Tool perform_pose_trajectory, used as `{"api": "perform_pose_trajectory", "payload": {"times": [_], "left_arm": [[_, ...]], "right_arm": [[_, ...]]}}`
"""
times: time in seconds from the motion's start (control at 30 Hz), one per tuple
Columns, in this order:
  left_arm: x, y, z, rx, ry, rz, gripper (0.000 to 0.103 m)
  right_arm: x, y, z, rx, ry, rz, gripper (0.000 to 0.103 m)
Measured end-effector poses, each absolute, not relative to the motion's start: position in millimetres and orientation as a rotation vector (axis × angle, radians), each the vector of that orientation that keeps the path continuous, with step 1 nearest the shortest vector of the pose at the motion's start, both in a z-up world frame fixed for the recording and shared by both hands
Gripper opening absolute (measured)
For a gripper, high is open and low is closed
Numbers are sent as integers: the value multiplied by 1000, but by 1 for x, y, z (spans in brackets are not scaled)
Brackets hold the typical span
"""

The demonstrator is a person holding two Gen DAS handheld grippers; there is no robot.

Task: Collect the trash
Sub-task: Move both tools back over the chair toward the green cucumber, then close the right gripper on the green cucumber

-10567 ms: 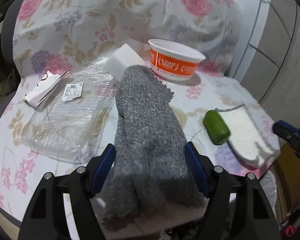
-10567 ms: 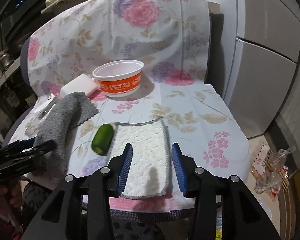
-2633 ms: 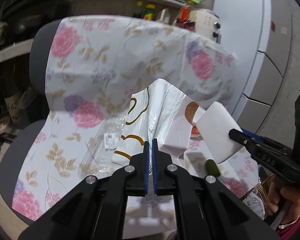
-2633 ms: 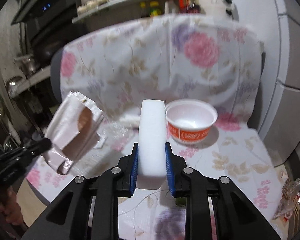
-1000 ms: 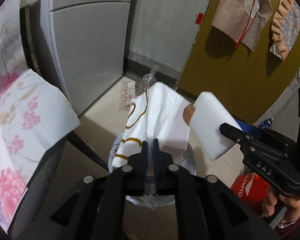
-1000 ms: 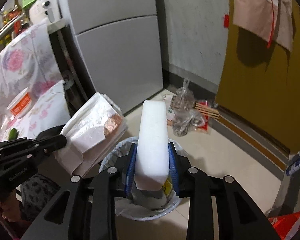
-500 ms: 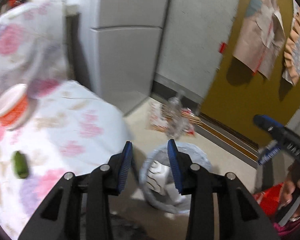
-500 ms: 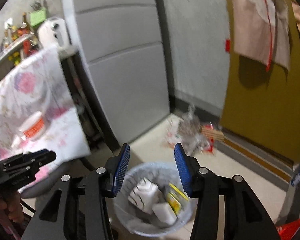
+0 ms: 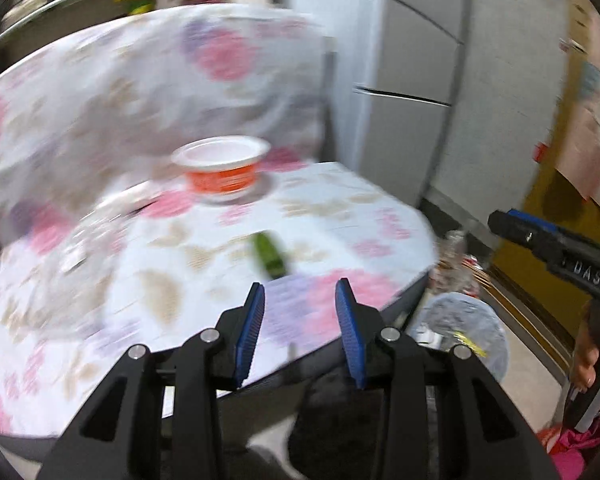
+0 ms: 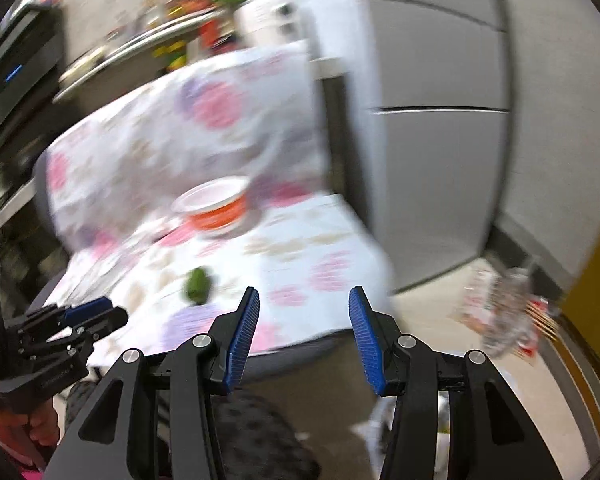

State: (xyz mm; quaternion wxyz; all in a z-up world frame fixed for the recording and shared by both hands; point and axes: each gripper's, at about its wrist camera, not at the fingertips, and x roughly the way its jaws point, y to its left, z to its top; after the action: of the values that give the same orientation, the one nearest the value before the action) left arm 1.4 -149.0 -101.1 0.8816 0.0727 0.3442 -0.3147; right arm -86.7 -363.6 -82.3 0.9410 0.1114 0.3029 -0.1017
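My left gripper (image 9: 300,286) is open with nothing between its blue pads, hovering over the front edge of the floral-covered seat (image 9: 340,208). On the seat sit an orange-and-white bowl (image 9: 222,166), a small green piece (image 9: 270,256) and a clear plastic tray (image 9: 72,264), all blurred. My right gripper (image 10: 304,292) is open too, with nothing in it, and faces the same bowl (image 10: 216,204) and green piece (image 10: 198,280). The lined trash bin (image 9: 460,332) stands on the floor to the right of the seat, with trash in it.
A grey fridge (image 10: 440,120) rises right of the seat. Tied plastic bags (image 10: 504,312) lie on the floor by the yellow wall. A cluttered shelf (image 10: 172,40) runs behind the chair. The right gripper (image 9: 500,218) shows at the edge of the left wrist view.
A second ago the left gripper held a white bag and the right a white foam block over the bin. Both let go, opened, and swung from the bin back toward the seat.
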Motion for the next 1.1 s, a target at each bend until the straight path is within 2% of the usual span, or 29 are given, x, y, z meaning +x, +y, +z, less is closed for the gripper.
{"api": "perform_pose_trajectory", "payload": {"times": [0.23,0.43,0.7,0.8,1.1], "left_arm": [[39,-63,-112,58,757,-440,41],[58,-34,-112,18,737,-328,54],[76,-30,-119,2,759,-329,54],[91,-30,-127,-1,790,-320,43],[113,-38,-150,44,829,-316,41]], "right_arm": [[-27,-303,-96,123,678,-63,54],[14,-279,-112,83,731,-9,54],[32,-270,-117,61,744,25,54],[43,-272,-124,56,761,33,54],[92,-282,-162,90,861,14,50]]}}
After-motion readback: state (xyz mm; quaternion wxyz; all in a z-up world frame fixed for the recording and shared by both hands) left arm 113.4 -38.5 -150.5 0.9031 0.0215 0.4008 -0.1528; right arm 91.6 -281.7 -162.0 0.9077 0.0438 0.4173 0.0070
